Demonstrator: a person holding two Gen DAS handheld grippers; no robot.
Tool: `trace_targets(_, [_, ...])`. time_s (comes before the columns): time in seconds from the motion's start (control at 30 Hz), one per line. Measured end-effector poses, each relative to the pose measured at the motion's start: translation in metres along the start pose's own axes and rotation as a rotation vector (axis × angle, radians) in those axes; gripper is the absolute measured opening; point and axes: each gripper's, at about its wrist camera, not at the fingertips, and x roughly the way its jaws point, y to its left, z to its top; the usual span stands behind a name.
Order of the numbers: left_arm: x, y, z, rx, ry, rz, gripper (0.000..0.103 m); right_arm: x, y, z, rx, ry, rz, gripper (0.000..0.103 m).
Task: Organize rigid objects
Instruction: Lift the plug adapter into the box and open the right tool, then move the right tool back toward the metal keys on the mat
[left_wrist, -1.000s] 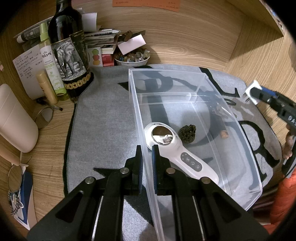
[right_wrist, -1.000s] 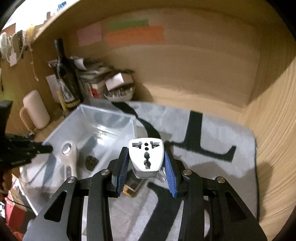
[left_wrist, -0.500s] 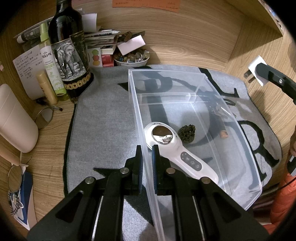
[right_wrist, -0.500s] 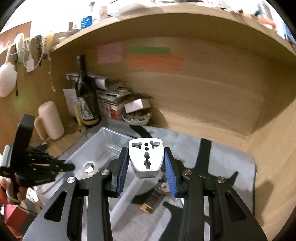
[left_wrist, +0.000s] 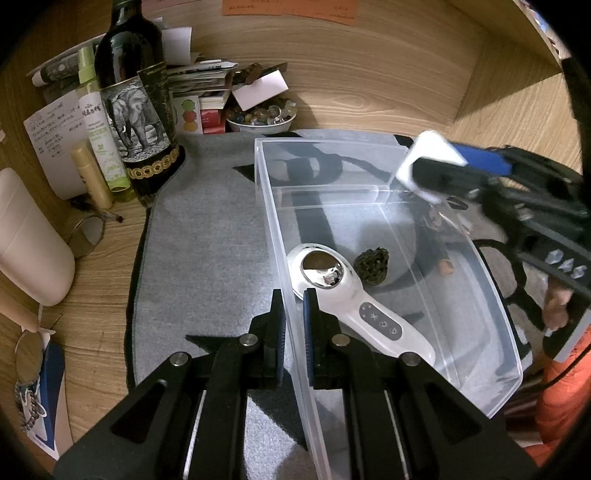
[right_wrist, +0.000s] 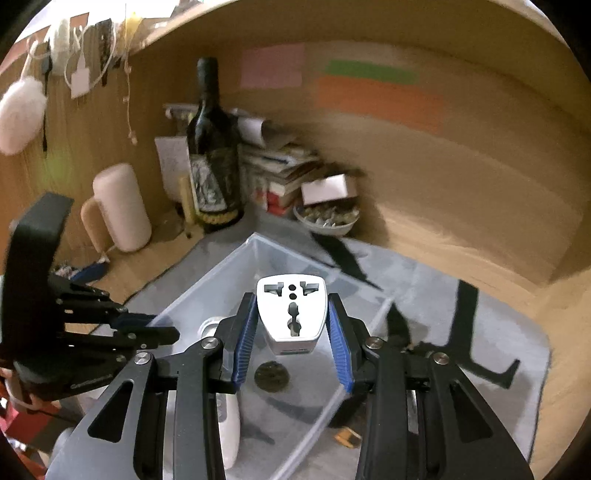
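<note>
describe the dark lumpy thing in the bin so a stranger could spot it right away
Find the clear plastic bin on the grey mat. On its floor lies a white handheld device with a shiny round head; the dark lumpy object sits just beside that head. It is small, rough and blackish-green.

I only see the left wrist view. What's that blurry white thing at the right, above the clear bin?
Observer: A white travel adapter, socket face toward the right camera, clamped in the right gripper's jaws.
Operator: What sits under it?
Observer: In the right wrist view, the dark round lump inside the clear bin shows just beneath it.
Operator: Any wall notes besides the orange one?
Observer: Yes, a pink note and a green note.
</note>
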Motion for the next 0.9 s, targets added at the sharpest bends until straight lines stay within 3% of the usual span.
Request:
trace_targets(0.5, [0.000,0.001,-0.002,-0.003,-0.006,-0.015,0.009,0.060,0.012,-0.006,-0.073,0.195,0.014,0.034])
trace_targets(0.83, [0.001,0.001,-0.002,-0.003,-0.006,-0.018,0.009,0.057,0.016,-0.006,-0.095,0.191,0.010,0.035])
trace_targets(0.9, [0.001,0.001,-0.002,-0.004,-0.006,-0.018,0.009,0.052,0.015,-0.005,-0.093,0.177,0.009,0.044])
